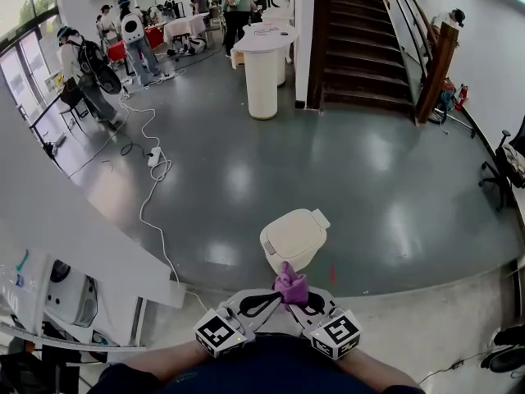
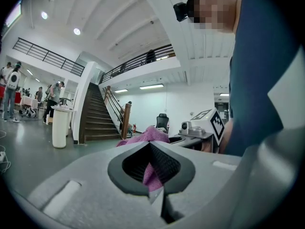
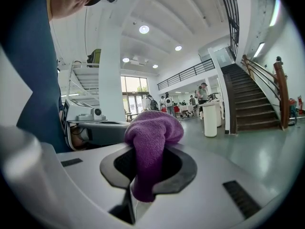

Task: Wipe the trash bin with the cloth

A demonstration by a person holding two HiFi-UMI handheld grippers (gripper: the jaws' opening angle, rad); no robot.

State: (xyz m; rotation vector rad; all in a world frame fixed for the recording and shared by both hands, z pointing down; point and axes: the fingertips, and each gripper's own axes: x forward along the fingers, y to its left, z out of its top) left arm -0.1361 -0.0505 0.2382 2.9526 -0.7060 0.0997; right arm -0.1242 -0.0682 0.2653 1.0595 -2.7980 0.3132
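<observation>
Left gripper [image 2: 151, 170] and right gripper [image 3: 143, 175] — both clamped on 1 purple cloth [image 1: 290, 286] — near the trash bin [image 1: 294, 238]

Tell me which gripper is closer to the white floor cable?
Left. The left gripper sits just right of the white cable; the right gripper is farther right, beyond it.

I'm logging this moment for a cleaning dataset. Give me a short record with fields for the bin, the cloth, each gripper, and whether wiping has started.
trash bin: cream-white, lid down, on the grey floor just ahead of the grippers
cloth: purple, bunched, shared by both grippers
left gripper: fingers shut on the cloth
right gripper: fingers shut on the cloth
grippers' placement: close together, low, near the person's body
wiping: cloth sits at the bin's near edge in the head view; contact cannot be told
</observation>
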